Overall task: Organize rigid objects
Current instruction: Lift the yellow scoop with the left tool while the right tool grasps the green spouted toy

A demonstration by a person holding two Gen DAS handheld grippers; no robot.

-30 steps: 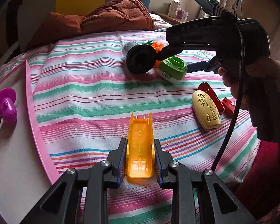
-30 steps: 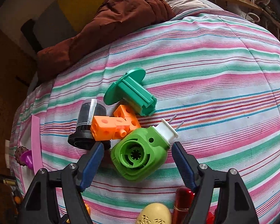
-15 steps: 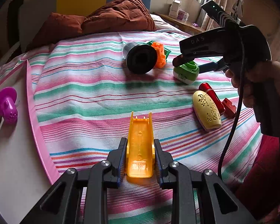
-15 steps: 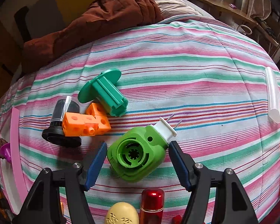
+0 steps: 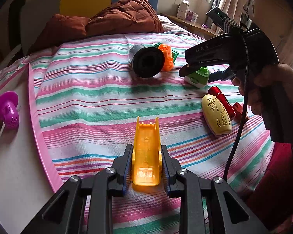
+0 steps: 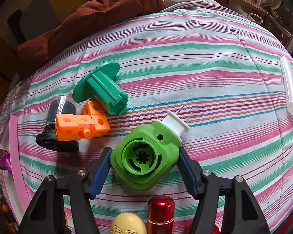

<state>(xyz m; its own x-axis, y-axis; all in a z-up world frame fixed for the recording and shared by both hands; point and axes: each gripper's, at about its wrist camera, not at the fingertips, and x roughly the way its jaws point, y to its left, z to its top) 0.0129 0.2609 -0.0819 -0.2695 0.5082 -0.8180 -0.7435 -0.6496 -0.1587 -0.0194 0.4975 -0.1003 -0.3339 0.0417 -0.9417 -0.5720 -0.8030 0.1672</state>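
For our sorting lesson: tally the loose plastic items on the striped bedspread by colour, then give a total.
Green: 2, plug-in device, flanged spool
Orange: 1, block cluster
Yellow: 2, channel piece, patterned oval
Red: 2, cylinder, small block
Black: 1, cap
White: 1, tube
Total: 9

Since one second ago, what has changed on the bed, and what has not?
The right gripper came down around the green plug-in device; its jaws have just been closing and now stand at the device's two sides, seemingly touching, but a firm grip is not clear. The device did not move on the striped bedsheet. The left gripper stays shut on the yellow plastic piece. Everything else lies as before.
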